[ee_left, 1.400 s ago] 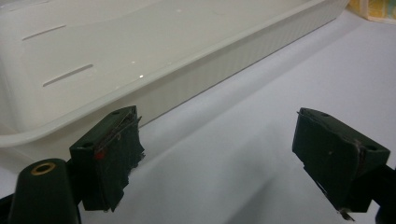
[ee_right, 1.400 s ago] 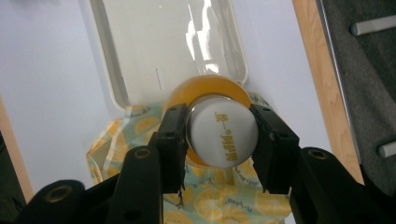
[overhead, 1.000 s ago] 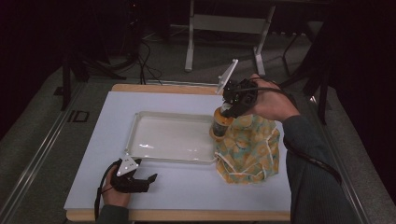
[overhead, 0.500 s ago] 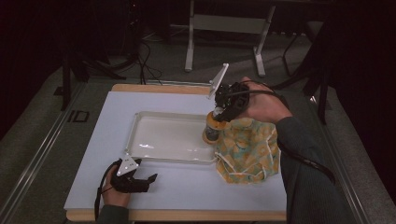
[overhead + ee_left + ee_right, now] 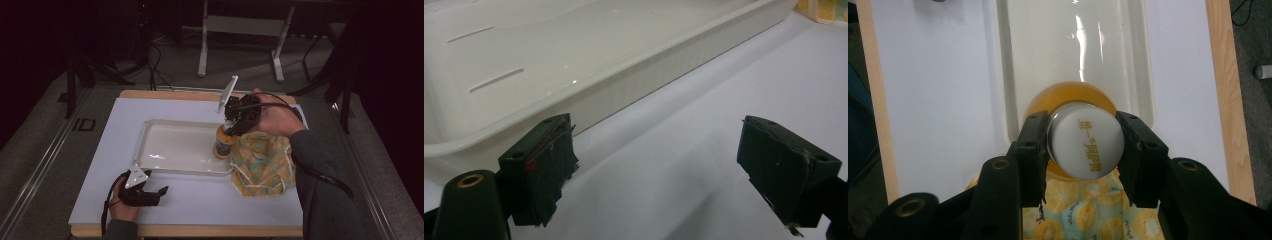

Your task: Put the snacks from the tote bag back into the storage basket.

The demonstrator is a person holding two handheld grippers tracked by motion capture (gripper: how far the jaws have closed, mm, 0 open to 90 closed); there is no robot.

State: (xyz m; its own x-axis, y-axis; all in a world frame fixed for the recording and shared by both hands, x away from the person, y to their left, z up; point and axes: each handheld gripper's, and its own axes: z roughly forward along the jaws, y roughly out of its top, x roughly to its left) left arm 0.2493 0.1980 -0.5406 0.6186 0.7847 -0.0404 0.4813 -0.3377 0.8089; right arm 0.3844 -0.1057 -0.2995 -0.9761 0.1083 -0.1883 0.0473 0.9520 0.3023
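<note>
The right hand-held gripper (image 5: 1083,150) is clamped on the white cap of an orange bottle (image 5: 223,142), at the right edge of the white tray (image 5: 165,165), just beside the yellow cloth (image 5: 262,165). The left hand-held gripper (image 5: 669,170) rests with its jaws apart on the table (image 5: 200,200) near the tray's front rim.

High view is dim and soft – the room beyond the table (image 5: 125,200) is lost in near-black, and only the white top is lit, from above. Glare streaks are seen on the tray (image 5: 150,150) floor, strongest in the right gripper view. A soft shadow is cast by the tray in the left gripper view. Near jaws are slightly blurred – the cap (image 5: 1086,146) text stays readable.
</note>
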